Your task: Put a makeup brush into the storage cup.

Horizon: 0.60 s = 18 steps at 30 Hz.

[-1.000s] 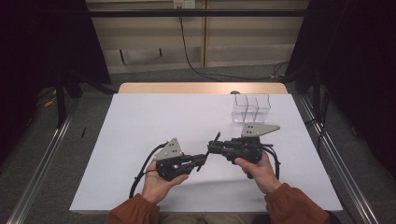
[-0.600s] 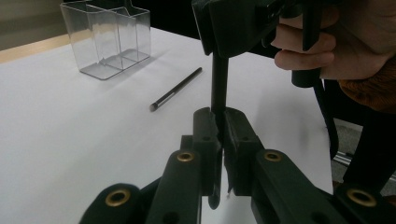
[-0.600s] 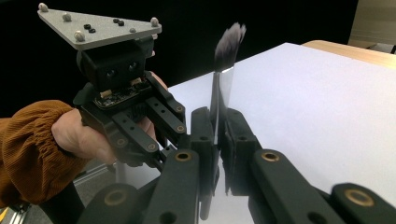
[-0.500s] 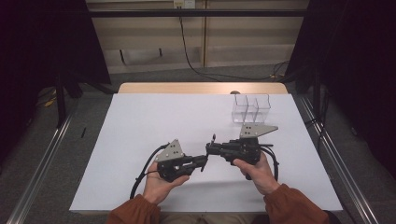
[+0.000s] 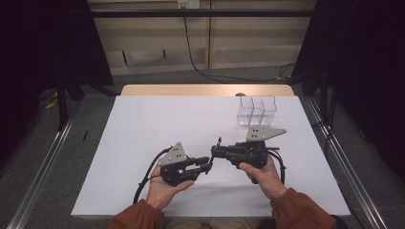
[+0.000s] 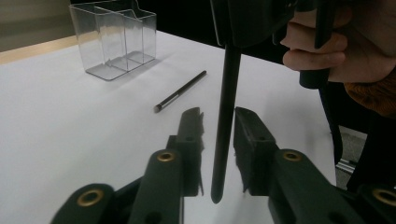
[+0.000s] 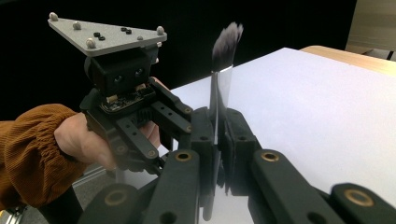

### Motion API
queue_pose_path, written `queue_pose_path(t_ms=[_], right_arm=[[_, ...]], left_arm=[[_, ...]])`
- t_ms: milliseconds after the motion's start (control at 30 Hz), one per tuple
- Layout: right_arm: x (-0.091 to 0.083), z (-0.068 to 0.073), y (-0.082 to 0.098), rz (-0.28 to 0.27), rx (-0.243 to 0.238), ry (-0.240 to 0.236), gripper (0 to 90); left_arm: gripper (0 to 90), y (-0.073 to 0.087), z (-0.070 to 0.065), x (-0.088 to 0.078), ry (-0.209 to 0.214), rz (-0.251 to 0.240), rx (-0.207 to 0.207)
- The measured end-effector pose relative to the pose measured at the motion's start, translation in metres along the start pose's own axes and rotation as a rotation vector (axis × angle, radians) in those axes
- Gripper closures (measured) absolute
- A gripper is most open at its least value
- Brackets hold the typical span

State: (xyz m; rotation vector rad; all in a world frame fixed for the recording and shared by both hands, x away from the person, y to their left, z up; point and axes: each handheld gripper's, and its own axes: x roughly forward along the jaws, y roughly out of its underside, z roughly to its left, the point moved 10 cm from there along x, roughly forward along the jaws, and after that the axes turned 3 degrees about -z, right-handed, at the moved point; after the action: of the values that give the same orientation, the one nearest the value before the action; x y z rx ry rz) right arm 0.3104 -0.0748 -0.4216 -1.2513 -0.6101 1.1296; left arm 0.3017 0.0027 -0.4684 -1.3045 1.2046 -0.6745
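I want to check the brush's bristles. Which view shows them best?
The right gripper view: the bristles stand above the closed jaws, slightly blurred. The high view shows the brush as a tiny sliver. The left gripper view shows its dark handle.

lab: dark curtains (image 5: pixel 52 47), white table (image 5: pixel 143 124)

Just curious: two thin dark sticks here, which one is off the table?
The bristle-tipped brush, clamped in the right tool. The other, a slim pencil-like stick, lies flat on the white table near the clear box.
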Motion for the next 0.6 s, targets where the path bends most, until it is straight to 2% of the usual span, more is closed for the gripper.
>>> queue_pose_path(t_ms=[267, 467, 567, 600], right_arm=[[-0.003, -0.002, -0.002, -0.005, -0.006, 0.013, 84.4], [-0.005, -0.003, -0.001, -0.003, -0.007, 0.021, 84.4], [-0.006, -0.004, -0.001, -0.001, -0.010, 0.026, 84.4], [-0.006, -0.004, -0.001, -0.002, -0.009, 0.027, 84.4]], left_arm=[[49.1, -0.002, 0.005, -0.004, -0.039, -0.014, -0.017], [28.3, -0.003, 0.013, -0.009, -0.094, -0.015, -0.036], [16.4, -0.002, 0.019, -0.012, -0.132, 0.002, -0.053], [14.8, -0.002, 0.020, -0.013, -0.137, -0.003, -0.056]])
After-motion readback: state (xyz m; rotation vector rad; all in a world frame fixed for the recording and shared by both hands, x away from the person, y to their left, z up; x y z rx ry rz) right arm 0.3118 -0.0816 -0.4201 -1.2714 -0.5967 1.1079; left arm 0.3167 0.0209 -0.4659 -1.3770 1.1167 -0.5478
